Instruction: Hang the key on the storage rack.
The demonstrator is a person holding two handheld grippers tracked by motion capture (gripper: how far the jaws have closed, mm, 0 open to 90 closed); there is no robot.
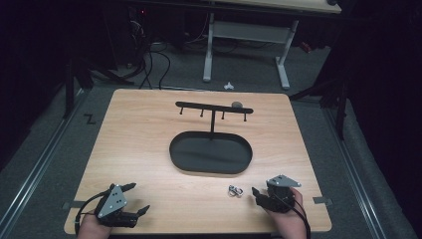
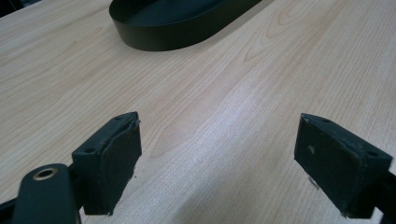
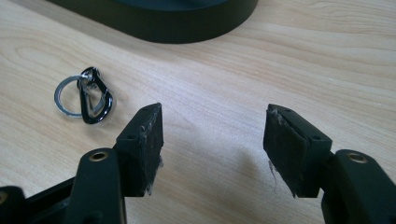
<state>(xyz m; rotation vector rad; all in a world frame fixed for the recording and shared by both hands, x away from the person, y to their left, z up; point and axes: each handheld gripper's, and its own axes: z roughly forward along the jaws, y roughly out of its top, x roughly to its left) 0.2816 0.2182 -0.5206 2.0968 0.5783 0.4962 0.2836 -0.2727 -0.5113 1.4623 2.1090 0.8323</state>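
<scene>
A black oval tray (image 1: 174, 154) lies mid-table, and a post rises from its far rim to a black crossbar (image 1: 199, 105) with several hooks. A small key ring with a black clip (image 1: 235, 190) lies flat on the wood near the front edge, right of centre. My right gripper (image 1: 261, 191) rests just right of it, open and empty. In the right gripper view the key ring (image 3: 86, 95) lies left of and beyond the gripper (image 3: 214, 116), apart from the fingers, with the tray wall (image 3: 187, 28) farther on. My left gripper (image 1: 139, 197) sits open and empty at the front left; ahead of the left gripper (image 2: 219, 126) stands the tray (image 2: 154, 37).
A small grey round object (image 1: 237, 104) shows at the crossbar's right end. The wooden table (image 1: 139, 129) is bare around the tray. Beyond its far edge are a white desk frame (image 1: 209, 50), cables on the floor and a small white item (image 1: 228, 85).
</scene>
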